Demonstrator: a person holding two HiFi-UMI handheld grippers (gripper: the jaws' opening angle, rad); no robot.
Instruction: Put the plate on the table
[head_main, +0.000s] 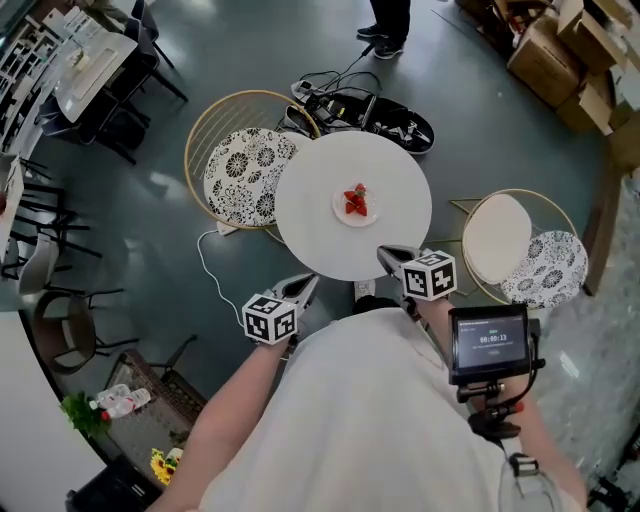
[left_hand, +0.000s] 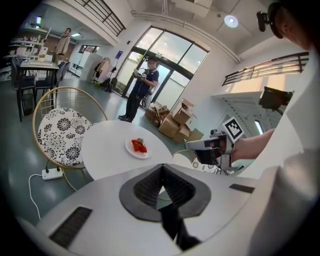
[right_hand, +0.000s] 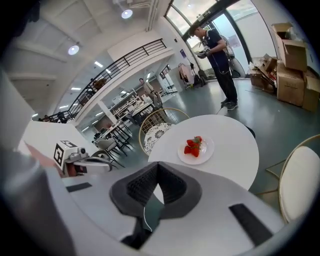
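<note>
The plate (head_main: 355, 204) sits near the middle of the round white bench (head_main: 305, 190), flat on its top, with a small heap of red strawberries (head_main: 356, 199) on it. Neither tool touches it. The left hand-held gripper (head_main: 309, 283) hangs just off the near rim of the bench, on the person's left. The right hand-held gripper (head_main: 384, 254) reaches just over the near rim, closer to the plate but still apart from it. In the left gripper view, the left hand-held gripper (left_hand: 161, 168) has its jaw tips pressed together with nothing between them. The plate (left_hand: 138, 148) lies beyond them on the bench (left_hand: 102, 145), and the right hand-held gripper (left_hand: 192, 145) shows off to the side. In the right gripper view, the right hand-held gripper (right_hand: 157, 165) is likewise closed and empty. There the plate (right_hand: 196, 149) lies ahead and to the right of its tips on the bench (right_hand: 235, 145), with the left hand-held gripper (right_hand: 102, 165) low at the left. A chair with a patterned cushion (head_main: 243, 172) stands against the far-left side of the bench, partly under its edge. The person's torso covers most of both forearms in the head view. A standing person (head_main: 387, 25) is cut off by the top edge there. How many strawberries there are is too small to tell.
</note>
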